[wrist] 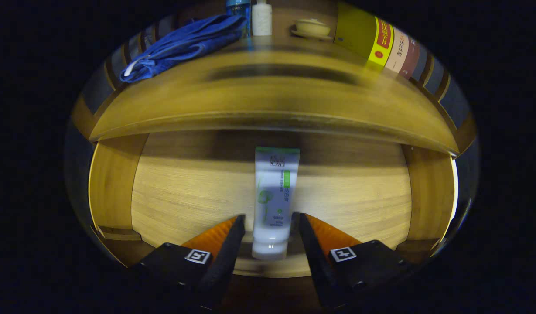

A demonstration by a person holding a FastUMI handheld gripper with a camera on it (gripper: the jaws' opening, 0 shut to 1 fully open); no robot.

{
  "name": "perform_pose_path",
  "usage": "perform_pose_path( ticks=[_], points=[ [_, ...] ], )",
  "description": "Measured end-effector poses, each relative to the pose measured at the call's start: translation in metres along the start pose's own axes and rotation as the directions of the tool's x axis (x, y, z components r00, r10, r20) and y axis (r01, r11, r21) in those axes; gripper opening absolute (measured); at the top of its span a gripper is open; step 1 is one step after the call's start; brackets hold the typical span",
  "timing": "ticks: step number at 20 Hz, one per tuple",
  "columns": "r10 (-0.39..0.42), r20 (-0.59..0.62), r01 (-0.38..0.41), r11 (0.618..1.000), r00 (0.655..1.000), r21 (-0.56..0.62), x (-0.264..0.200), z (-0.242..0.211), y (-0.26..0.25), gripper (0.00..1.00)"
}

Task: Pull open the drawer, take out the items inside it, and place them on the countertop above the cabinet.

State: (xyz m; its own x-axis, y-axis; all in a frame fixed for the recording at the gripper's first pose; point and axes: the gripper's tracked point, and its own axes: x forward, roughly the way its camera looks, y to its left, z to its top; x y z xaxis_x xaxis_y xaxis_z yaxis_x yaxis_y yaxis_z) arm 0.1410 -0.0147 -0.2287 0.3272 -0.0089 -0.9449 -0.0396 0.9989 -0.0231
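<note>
A white tube (274,196) with green print, its lettering blurred, is flanked inside the open wooden drawer (185,187) by the claw (270,222), fingers apart; above, a blue cloth (185,43) is seen on the table (272,100).

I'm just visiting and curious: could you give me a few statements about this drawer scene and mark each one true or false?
1. The drawer is pulled open. True.
2. A tube lies in the drawer, its lower end between the fingers of the gripper. True.
3. The fingers are clamped tight on the tube. False: gaps show on both sides, so the gripper is open.
4. A red towel lies on the countertop. False: the cloth on the countertop is blue.
5. Books stand at the far end of the countertop, on the side opposite the cloth. True.
6. The tube already rests on the countertop. False: it is in the drawer.
</note>
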Motion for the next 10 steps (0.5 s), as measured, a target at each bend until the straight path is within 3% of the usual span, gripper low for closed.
perform_pose_path(
  ticks=[1, 4, 7, 10],
  points=[
    [0.003, -0.006, -0.003, 1.0, 1.0, 0.005, -0.004, 0.003, 0.001, 0.79],
    [0.004, 0.012, -0.004, 1.0, 1.0, 0.0, -0.009, 0.013, 0.001, 0.53],
    [0.018, 0.085, -0.018, 1.0, 0.996, -0.002, -0.029, 0.035, 0.001, 0.44],
    [0.051, 0.081, -0.052, 0.999, 0.995, 0.01, -0.062, 0.051, 0.001, 0.44]
  ],
)
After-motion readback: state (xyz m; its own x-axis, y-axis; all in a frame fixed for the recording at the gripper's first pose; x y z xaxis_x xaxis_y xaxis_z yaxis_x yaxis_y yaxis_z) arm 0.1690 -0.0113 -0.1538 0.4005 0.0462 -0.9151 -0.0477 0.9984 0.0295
